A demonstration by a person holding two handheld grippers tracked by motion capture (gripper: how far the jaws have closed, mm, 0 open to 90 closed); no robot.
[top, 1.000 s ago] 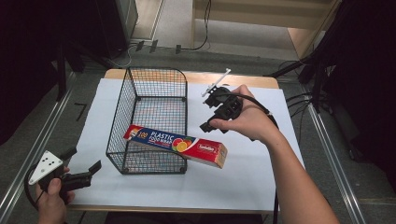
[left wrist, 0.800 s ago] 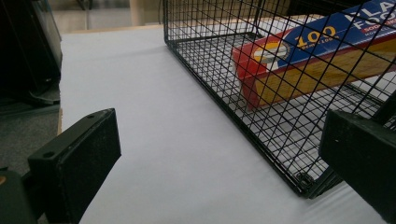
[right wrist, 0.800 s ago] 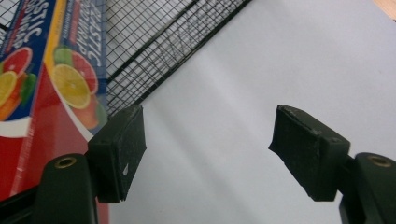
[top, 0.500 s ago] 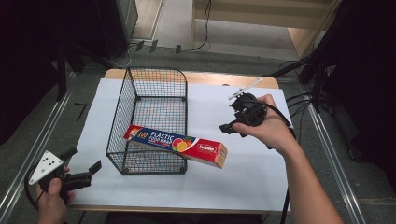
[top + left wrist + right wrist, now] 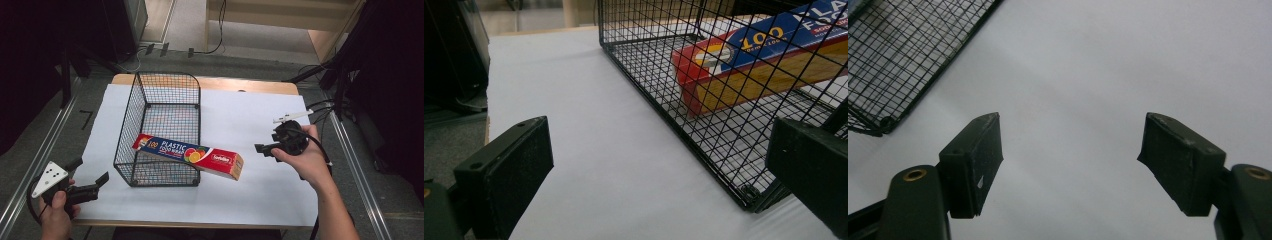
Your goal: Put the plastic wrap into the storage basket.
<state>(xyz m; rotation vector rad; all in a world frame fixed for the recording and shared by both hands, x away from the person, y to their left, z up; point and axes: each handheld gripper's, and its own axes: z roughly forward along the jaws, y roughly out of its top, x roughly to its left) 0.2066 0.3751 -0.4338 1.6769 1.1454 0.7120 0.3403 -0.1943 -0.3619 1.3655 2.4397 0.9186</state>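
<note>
White-covered table (image 5: 260,195), grey floor (image 5: 180,25) (cables trailing), wooden furniture (image 5: 280,10) behind

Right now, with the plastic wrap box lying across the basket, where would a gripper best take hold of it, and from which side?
Probably the orange end of the plastic wrap box, which sticks out past the wire basket's right rim. The blue end sits inside behind mesh. The right gripper, open and nearby, could come from the right and close across the narrow faces.
</note>
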